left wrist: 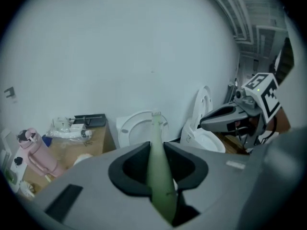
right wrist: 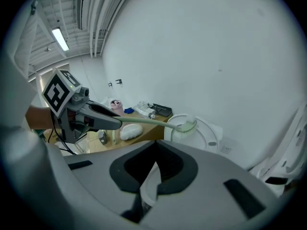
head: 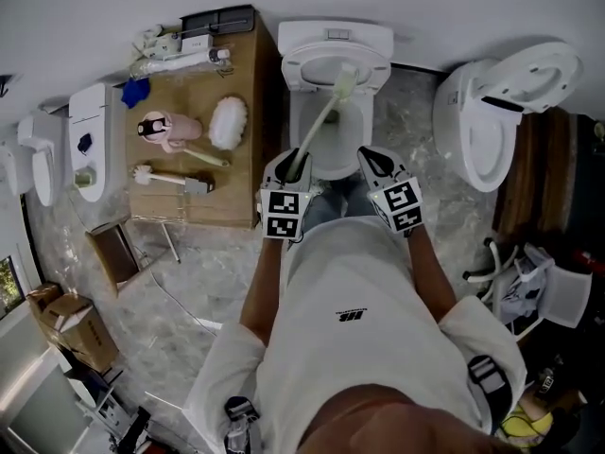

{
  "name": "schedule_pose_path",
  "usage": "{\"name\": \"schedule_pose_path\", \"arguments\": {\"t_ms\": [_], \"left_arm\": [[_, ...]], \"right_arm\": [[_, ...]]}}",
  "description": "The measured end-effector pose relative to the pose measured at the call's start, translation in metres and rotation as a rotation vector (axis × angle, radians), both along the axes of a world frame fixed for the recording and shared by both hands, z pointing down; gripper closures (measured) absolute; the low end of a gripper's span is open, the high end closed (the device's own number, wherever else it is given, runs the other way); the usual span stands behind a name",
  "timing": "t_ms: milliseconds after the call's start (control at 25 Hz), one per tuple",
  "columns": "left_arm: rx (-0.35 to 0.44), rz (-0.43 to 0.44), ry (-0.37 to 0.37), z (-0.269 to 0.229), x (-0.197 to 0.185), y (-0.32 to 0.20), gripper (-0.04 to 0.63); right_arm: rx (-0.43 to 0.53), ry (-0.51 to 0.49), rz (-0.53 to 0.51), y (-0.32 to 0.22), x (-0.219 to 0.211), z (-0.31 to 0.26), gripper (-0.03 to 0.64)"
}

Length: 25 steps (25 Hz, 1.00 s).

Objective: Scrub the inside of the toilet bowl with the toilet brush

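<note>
left gripper [head: 295, 162] grips brush [head: 319, 121], logo [head: 349, 317] (illegible)

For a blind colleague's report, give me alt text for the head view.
Seen from above, a person's left tongs grip a pale green toilet brush, its head raised above the open toilet; the right tongs hover alongside.

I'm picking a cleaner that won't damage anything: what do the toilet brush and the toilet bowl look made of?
Toilet brush: probably plastic, pale green, with a smooth matte handle; the head is possibly silicone, but it is too small to tell.
Toilet bowl: likely glazed ceramic, white with a smooth sheen.
</note>
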<state>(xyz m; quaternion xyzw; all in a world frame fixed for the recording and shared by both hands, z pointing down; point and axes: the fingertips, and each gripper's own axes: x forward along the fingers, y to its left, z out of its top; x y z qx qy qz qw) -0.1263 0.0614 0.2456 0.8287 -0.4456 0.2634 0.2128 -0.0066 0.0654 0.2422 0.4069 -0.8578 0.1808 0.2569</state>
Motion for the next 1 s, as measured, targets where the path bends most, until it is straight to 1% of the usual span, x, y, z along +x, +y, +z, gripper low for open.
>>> {"name": "schedule_pose_path", "arguments": {"t_ms": [160, 320, 680, 1000], "left_arm": [[0.064, 0.004, 0.029, -0.027, -0.003, -0.002, 0.5], [0.1, 0.012, 0.049, -0.041, -0.004, -0.003, 0.5], [0.121, 0.029, 0.075, -0.05, -0.004, -0.003, 0.5], [0.131, 0.032, 0.076, -0.054, -0.008, 0.0, 0.5]], "right_arm": [[0.034, -0.02, 0.009, 0.0, -0.005, -0.021, 0.623], [0.057, -0.033, 0.025, -0.002, -0.007, -0.033, 0.623], [0.074, -0.021, 0.042, -0.004, -0.007, -0.04, 0.623], [0.075, -0.019, 0.053, 0.0, -0.009, -0.041, 0.623]]}}
